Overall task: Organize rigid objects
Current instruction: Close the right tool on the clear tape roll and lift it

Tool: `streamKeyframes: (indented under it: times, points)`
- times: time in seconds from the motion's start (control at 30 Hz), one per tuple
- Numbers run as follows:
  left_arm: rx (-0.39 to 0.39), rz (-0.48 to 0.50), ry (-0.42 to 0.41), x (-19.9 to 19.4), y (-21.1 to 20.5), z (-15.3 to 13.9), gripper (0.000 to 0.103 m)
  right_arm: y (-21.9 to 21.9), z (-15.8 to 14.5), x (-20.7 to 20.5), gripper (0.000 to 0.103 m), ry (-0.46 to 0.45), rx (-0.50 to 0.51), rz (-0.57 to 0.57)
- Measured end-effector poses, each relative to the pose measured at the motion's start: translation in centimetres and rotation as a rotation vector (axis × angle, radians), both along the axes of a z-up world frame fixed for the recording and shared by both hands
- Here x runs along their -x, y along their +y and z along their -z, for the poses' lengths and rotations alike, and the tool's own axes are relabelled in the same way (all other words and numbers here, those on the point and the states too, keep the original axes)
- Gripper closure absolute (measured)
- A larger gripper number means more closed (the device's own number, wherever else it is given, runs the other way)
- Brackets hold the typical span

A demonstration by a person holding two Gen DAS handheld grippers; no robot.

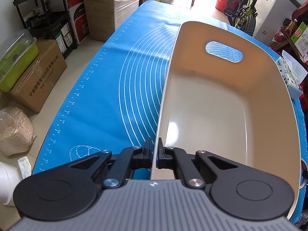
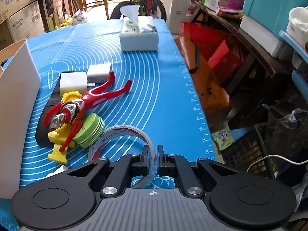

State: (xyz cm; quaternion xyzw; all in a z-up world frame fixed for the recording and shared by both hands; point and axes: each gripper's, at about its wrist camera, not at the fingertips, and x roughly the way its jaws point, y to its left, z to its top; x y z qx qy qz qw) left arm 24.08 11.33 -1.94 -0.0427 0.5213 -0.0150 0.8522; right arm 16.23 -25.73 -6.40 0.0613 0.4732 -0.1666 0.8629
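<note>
A cream plastic bin (image 1: 221, 100) with a handle slot stands empty on the blue mat (image 1: 107, 88). My left gripper (image 1: 155, 154) is shut on the bin's near left wall, one pad on each side of it. In the right wrist view, my right gripper (image 2: 153, 157) is shut on the rim of a clear tape roll (image 2: 123, 136). To its left lies a pile: a red figure (image 2: 86, 100), a yellow toy (image 2: 59, 140), a green round tin (image 2: 90, 130) and two white chargers (image 2: 84, 79). The bin's white outer wall (image 2: 17, 104) rises at the left edge.
A tissue box (image 2: 139, 34) sits at the mat's far end. The table's right edge (image 2: 194, 96) drops to orange and red bags and a dark basket. Cardboard boxes (image 1: 38, 75), a shelf and a grain sack crowd the floor on the left.
</note>
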Motion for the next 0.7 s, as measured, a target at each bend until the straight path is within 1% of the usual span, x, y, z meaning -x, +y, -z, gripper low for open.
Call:
streamKeyframes:
  times: [0.17,0.4,0.57,0.7]
  points:
    - [0.003,-0.001,-0.001,0.0,0.0,0.0,0.098,0.1,-1.5,0.4,0.086,-0.040,0.009,0.014]
    - [0.006,-0.003,0.000,0.0,0.1,0.0,0.098,0.8,-4.6,0.4,0.086,-0.118,0.022,0.004]
    - [0.007,-0.004,0.001,0.0,0.1,0.1,0.098,1.9,-7.0,-0.1,0.086,-0.171,0.020,-0.023]
    - [0.007,-0.006,0.000,0.1,0.1,0.1,0.098,3.8,-8.8,-1.1,0.086,-0.217,0.009,-0.071]
